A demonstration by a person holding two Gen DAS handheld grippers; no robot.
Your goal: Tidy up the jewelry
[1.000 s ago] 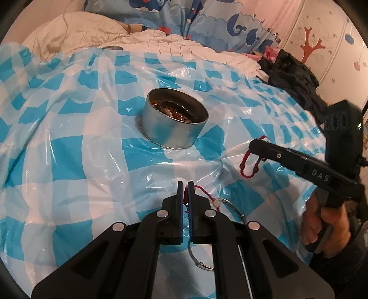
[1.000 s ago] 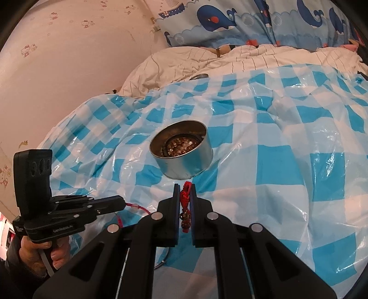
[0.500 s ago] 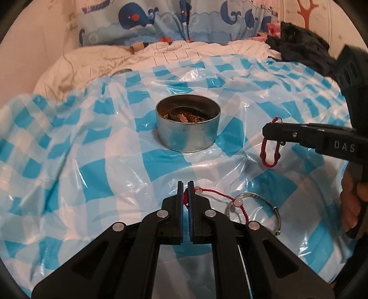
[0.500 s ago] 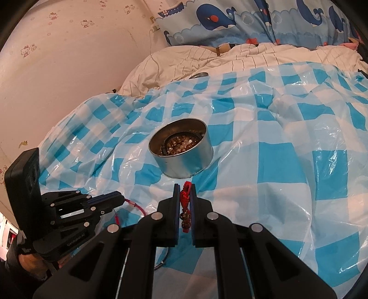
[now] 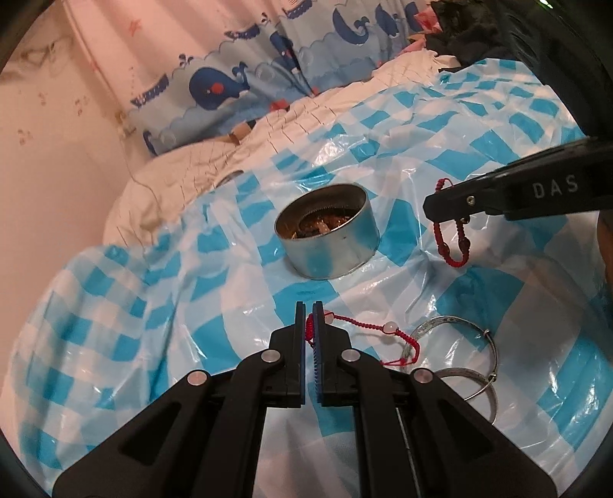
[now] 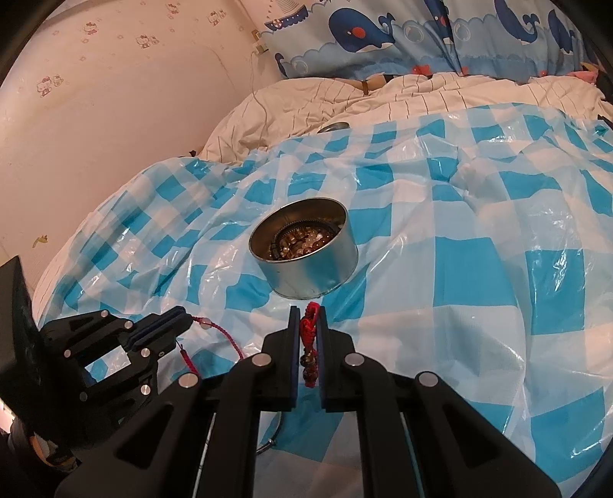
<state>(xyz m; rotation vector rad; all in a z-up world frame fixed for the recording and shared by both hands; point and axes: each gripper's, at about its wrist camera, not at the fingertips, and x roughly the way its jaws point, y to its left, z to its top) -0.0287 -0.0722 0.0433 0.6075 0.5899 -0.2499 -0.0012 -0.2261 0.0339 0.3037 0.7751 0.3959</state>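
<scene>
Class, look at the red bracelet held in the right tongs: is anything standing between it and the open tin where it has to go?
Nothing visible does. The right tongs grip the red braided bracelet just short of the round metal tin, whose open top already holds beaded jewelry; only bare checkered plastic sheet lies between.

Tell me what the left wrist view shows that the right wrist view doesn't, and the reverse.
Only the left wrist view shows the silver bangles lying whole on the checked sheet, and the right gripper's red bracelet hanging as a loop.

Only the right wrist view looks well down into the tin, showing its beads, and shows the left gripper from outside, pinching the red beaded cord.

Both show the tin, the sheet, the whale curtain and each gripper shut on red jewelry.
</scene>
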